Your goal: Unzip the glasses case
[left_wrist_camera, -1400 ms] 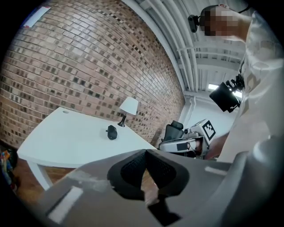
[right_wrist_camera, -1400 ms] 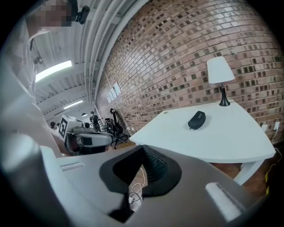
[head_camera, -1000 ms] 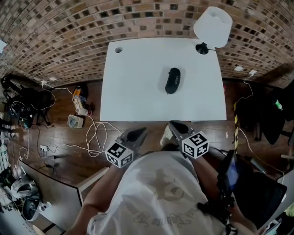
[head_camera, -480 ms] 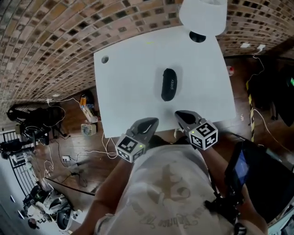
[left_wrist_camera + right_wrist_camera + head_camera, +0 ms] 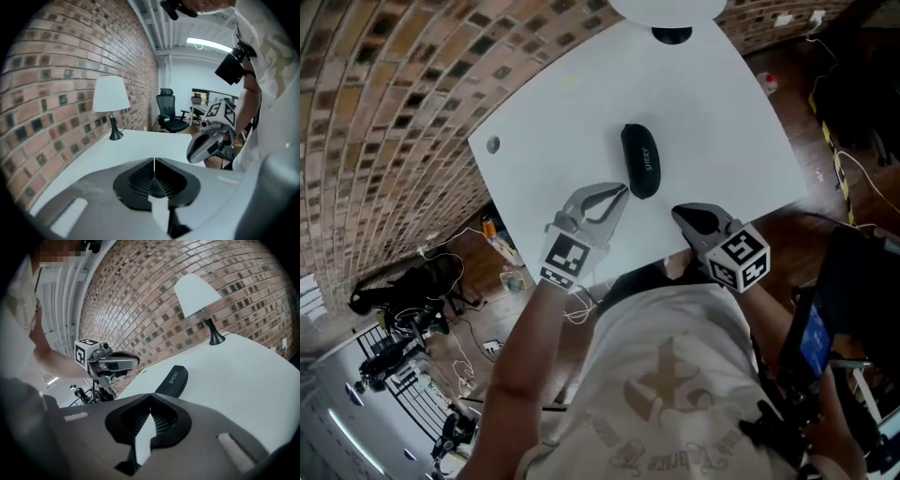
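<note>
Over the table (image 5: 544, 141), left tool (image 5: 619, 193) has neared the glasses case (image 5: 640, 161).

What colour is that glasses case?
The oval glasses case is black with pale lettering, clearest in the right gripper view.

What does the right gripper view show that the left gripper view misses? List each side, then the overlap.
Only the right gripper view shows the black glasses case lying on the white table, and the left gripper. Only the left gripper view shows the right gripper and an office chair beyond the table. Both show the table, the lamp and the brick wall.
</note>
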`<state>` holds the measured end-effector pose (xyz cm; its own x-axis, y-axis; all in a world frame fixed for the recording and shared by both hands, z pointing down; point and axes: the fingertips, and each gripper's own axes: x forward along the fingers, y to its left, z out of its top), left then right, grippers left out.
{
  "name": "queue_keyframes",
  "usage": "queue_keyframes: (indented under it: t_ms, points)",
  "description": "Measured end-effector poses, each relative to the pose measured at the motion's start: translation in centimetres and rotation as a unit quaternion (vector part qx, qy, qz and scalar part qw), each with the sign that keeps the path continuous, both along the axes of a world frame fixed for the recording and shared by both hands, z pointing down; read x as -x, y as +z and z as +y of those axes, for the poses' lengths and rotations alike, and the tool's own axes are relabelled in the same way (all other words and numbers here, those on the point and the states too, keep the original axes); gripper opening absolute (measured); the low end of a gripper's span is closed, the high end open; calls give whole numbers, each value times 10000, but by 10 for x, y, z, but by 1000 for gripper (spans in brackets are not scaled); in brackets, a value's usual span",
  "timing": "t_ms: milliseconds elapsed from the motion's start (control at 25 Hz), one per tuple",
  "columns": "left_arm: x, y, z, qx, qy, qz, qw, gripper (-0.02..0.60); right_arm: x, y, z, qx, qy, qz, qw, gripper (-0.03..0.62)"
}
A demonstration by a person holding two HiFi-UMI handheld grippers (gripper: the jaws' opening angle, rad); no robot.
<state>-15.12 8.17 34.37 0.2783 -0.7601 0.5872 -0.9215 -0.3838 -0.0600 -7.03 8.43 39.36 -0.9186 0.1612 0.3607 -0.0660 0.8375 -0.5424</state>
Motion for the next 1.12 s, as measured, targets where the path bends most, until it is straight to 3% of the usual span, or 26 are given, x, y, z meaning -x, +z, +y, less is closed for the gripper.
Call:
queue_keyframes:
  t_ms: [80, 200, 280, 360, 440, 520, 680, 760, 800, 880, 960, 1000, 1120]
  points:
    - [1, 2, -9, 127, 758, -419, 9962, 14, -2, 1, -2, 72, 343, -2, 9994, 8]
    - [0, 15, -15, 432, 1877, -993, 9762, 14, -7, 4, -1, 220, 812, -5, 9965, 8]
    - [-3, 28, -17, 569, 2704, -1454, 9500, 27, -9, 7, 3, 237, 953, -10, 9952, 8]
    - [-6, 40, -19, 624, 3531, -2009, 9116, 62, -6, 8, 12, 207, 929, -47, 9954, 8]
    - [-4, 50, -26, 632, 4193, -2626, 8667, 110, -5, 10, 20, 170, 825, -92, 9964, 8]
    - [0, 58, -39, 662, 4845, -3244, 8097, 138, -6, 15, 23, 233, 894, -139, 9956, 8]
    - [1, 78, -49, 923, 6200, -4050, 6656, 189, -8, 23, 26, 449, 1202, -194, 9915, 8]
    - [-1, 89, -43, 1062, 6717, -4210, 6002, 220, -9, 25, 28, 522, 1325, -262, 9895, 8]
    - [-2, 95, -39, 1130, 6907, -4252, 5739, 222, -10, 27, 28, 525, 1374, -285, 9887, 8]
    - [1, 107, -32, 1275, 7175, -4300, 5330, 222, -13, 29, 29, 444, 1435, -280, 9883, 8]
    - [8, 116, -25, 1408, 7330, -4297, 5082, 252, -15, 27, 29, 310, 1496, -274, 9879, 8]
    - [11, 119, -23, 1439, 7363, -4280, 5039, 252, -15, 26, 28, 271, 1542, -295, 9872, 8]
    - [12, 121, -22, 1413, 7341, -4237, 5115, 264, -16, 27, 28, 275, 1624, -343, 9857, 8]
